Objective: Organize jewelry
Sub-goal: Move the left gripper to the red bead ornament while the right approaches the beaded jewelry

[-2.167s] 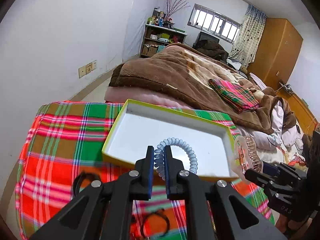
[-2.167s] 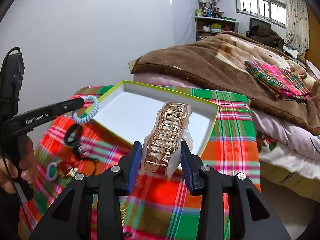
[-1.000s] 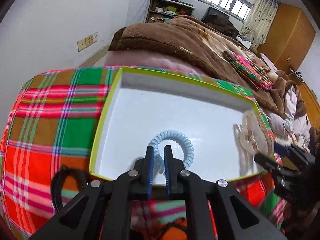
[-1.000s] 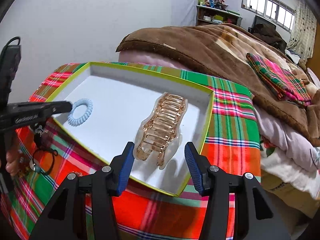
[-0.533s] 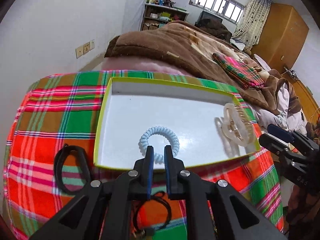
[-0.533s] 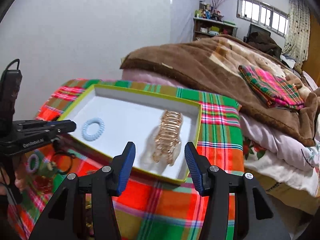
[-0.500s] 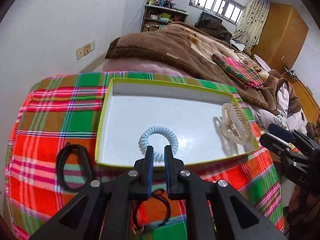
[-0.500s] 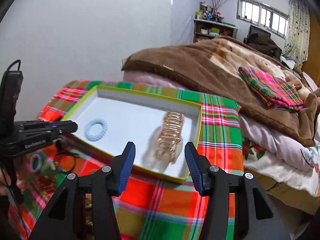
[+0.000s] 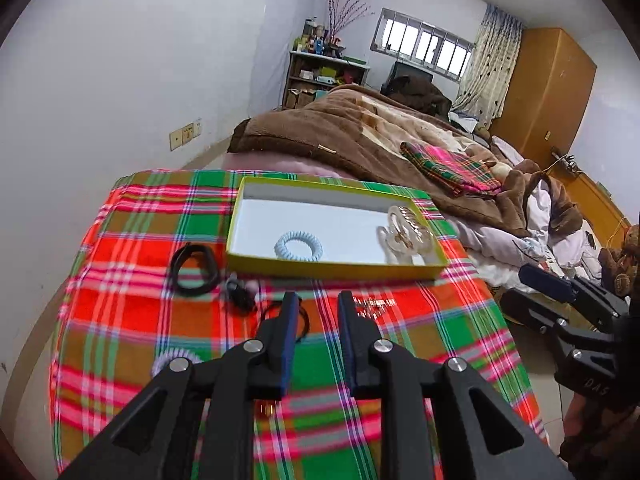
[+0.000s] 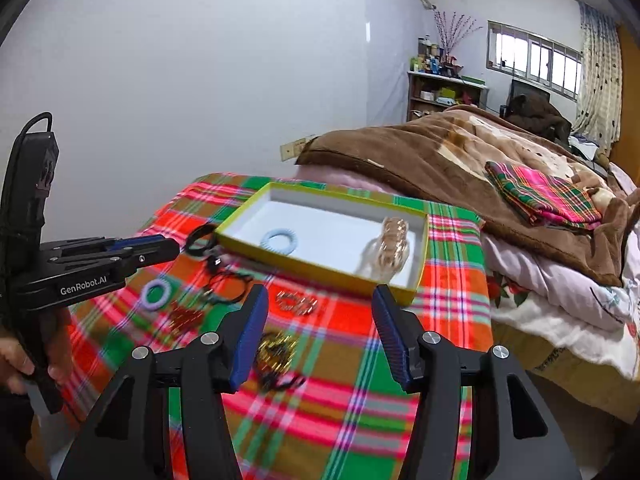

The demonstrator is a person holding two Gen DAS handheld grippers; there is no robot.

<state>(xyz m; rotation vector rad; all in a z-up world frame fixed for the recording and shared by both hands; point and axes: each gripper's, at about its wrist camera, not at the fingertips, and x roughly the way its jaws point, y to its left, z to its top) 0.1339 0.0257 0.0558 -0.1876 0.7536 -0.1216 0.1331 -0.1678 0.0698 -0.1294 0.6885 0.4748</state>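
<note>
1. The black band [image 9: 195, 269] lies flat on the plaid cloth [image 9: 132, 312], left of the tray [image 9: 336, 269]. It looks soft, light and floppy, so I judge a pinch across one side of the loop is best. It sits well ahead and to the left of the left gripper [image 9: 316, 340].
2. The lilac coil tie [image 10: 157, 294] rests on the cloth near the left gripper's tip in the right wrist view. It looks springy and nearly weightless; a nip across the coil should hold it.
3. The left gripper's jaws have just been opening and stand slightly parted with nothing between them.
4. The thin black cords [image 10: 230, 282] and the small gold pieces [image 10: 296, 303] lie scattered just ahead of both grippers. They appear limp and fine and are likely to slip, so they need a low, careful pinch.
5. The blue coil tie [image 9: 298, 246] and the clear claw clip [image 9: 408, 236] already lie apart inside the tray.
6. The right gripper [image 10: 320, 332] has its jaws wide and empty, with the gold pieces just ahead between them.
</note>
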